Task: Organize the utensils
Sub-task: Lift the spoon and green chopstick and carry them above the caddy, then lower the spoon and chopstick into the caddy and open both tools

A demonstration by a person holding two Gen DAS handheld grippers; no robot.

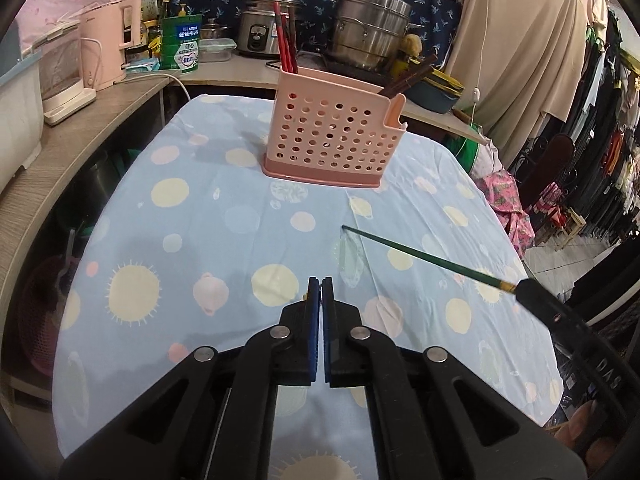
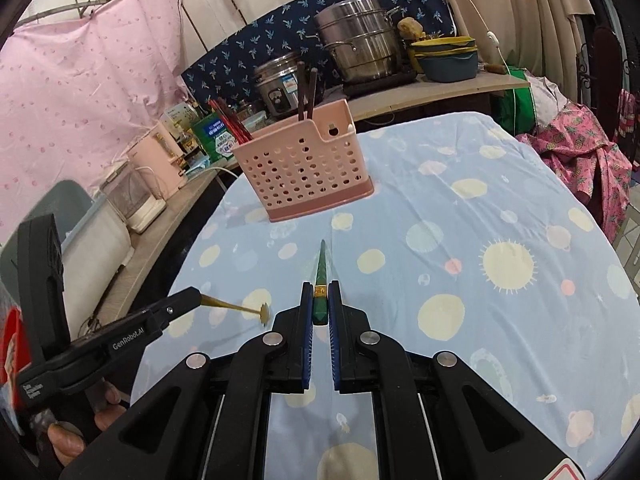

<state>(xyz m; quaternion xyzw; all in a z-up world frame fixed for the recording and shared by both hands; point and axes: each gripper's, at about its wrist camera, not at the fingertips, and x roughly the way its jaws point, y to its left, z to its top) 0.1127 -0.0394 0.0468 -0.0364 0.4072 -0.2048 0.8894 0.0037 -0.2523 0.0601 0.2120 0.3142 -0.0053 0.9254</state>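
The left gripper, printed "GenRobot.AI" along its arm in the right wrist view, is clenched on a small gold utensil whose round end sticks out sideways; its own camera shows only the jaws pressed together and hides that piece. The right gripper grasps a green chopstick by its gold-banded thick end, tip aimed toward the pink perforated holder. From the left wrist view the same chopstick slants above the blue dotted tablecloth, in front of the holder and to its right. Red chopsticks stand in the holder's left section, brown chopsticks in its right. Behind the holder, a green tin carries Chinese lettering too small to read.
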